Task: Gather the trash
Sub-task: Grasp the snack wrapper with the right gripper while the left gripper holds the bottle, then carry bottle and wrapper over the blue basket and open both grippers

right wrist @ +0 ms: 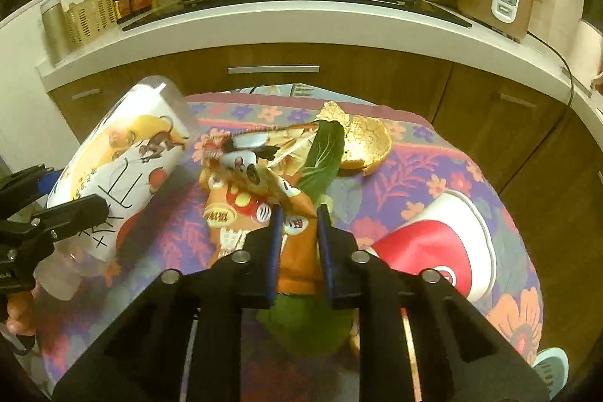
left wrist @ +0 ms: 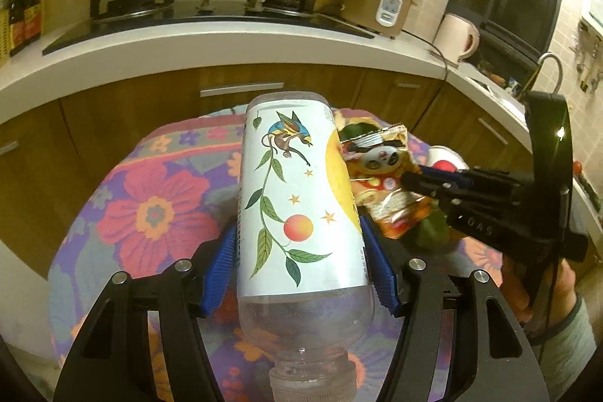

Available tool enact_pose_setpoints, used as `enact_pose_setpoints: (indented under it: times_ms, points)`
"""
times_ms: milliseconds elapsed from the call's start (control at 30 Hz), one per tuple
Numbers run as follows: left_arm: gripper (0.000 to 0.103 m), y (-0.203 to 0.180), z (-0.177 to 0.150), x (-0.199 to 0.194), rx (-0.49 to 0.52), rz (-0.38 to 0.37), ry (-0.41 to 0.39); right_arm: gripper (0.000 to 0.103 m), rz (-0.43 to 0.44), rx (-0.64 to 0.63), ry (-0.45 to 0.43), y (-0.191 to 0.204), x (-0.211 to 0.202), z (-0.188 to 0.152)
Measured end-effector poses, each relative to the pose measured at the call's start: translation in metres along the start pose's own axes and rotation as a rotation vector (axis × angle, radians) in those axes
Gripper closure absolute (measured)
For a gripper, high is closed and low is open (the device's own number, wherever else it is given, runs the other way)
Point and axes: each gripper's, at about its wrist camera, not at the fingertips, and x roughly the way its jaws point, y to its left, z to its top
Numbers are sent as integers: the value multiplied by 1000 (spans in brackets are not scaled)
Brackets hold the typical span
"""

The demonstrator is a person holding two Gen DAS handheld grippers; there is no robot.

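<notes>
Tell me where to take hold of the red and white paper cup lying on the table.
The paper cup lies on its side on the floral tablecloth, wide mouth toward the counter. Probably best to come from above with the fingers across its white body behind the rim, where the wall looks stiffest. Both grippers are full, so free one first.

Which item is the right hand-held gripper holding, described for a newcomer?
Start at the floral tablecloth below the stove counter. Near its middle, the right hand-held gripper pinches a snack wrapper. Unlike the clear bottle leftward and the leaf behind it, it is crinkled, orange, and shows a cartoon panda.
</notes>
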Motion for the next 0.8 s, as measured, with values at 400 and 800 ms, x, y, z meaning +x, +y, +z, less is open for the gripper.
enact_pose_setpoints:
  times_ms: [400,800]
  points:
    - [43,-45,19,-34,65,-47,-54,99,-47,120,-230,-23,-101,-24]
    - [43,-205,3,8,241,-297,71,99,-319,414,-245,-133,-202,-160]
